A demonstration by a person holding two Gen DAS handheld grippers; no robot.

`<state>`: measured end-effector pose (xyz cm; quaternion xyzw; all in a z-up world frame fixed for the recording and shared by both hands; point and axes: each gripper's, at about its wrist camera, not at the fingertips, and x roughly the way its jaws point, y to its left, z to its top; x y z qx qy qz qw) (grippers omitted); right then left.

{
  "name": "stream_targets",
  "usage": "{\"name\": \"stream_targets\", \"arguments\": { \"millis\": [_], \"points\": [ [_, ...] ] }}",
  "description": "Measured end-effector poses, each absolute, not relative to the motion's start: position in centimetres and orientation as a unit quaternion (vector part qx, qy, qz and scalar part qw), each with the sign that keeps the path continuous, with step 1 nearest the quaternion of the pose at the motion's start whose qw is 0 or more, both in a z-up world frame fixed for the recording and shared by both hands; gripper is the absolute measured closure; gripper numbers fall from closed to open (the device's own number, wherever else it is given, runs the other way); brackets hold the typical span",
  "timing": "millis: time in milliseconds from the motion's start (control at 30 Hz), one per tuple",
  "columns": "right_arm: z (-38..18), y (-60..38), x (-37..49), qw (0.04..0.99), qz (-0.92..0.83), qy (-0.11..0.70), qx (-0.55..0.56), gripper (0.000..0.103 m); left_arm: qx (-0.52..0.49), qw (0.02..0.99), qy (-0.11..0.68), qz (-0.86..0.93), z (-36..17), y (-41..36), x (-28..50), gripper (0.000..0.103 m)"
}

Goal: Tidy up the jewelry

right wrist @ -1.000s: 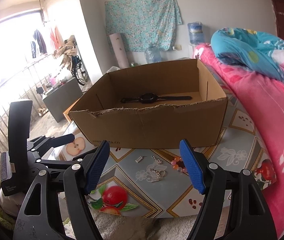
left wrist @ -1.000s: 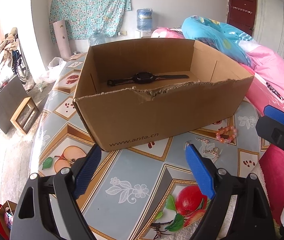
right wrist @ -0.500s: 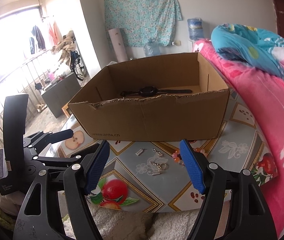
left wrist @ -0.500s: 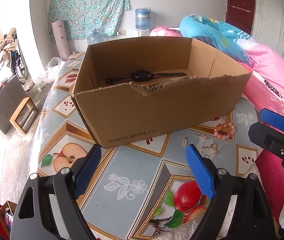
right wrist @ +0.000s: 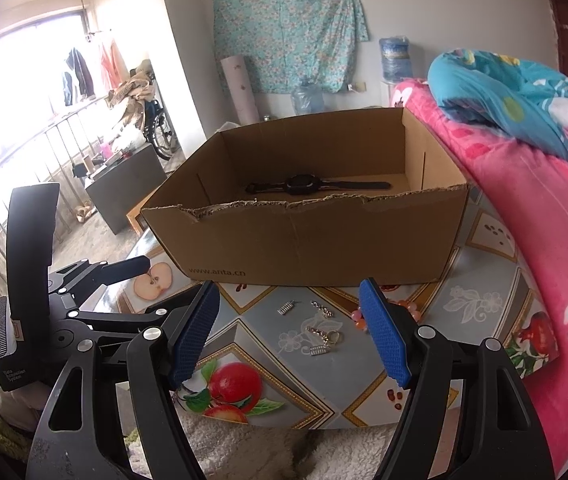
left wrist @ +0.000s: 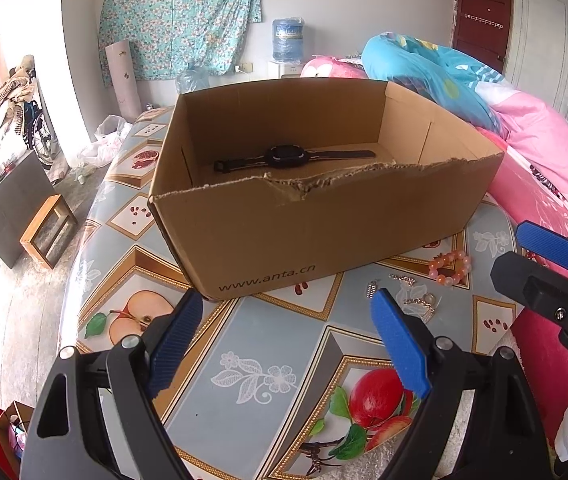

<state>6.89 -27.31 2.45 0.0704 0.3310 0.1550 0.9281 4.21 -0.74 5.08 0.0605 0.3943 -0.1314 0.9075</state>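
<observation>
Left wrist: my left gripper (left wrist: pixel 288 320) jaws wide, empty. Watch (left wrist: pixel 290 156) in box (left wrist: pixel 324 228), centre; beads (left wrist: pixel 450 267) right, on table (left wrist: pixel 243 344).

Right wrist: right gripper (right wrist: pixel 290 322) jaws wide, empty. Chain (right wrist: pixel 324 334) between them, centre — light, limp, slippery; probably pinch at ring.

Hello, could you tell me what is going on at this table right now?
A person holds two blue-padded grippers over a fruit-patterned tablecloth, sorting jewelry into an open brown cardboard box. A black wristwatch already lies inside. Both the left gripper and the right gripper are open and empty. On the cloth in front of the box lie a pink beaded bracelet, a thin silver chain and small silver clips.
</observation>
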Motion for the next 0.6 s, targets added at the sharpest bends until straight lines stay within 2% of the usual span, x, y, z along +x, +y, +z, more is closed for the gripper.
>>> {"name": "stream_targets", "arguments": {
  "millis": [600],
  "points": [
    [0.5, -28.0, 8.6, 0.92, 0.14, 0.357, 0.086, 0.034, 0.077, 0.891, 0.424, -0.14, 3.3, -2.3, 5.9, 0.019]
  ]
}}
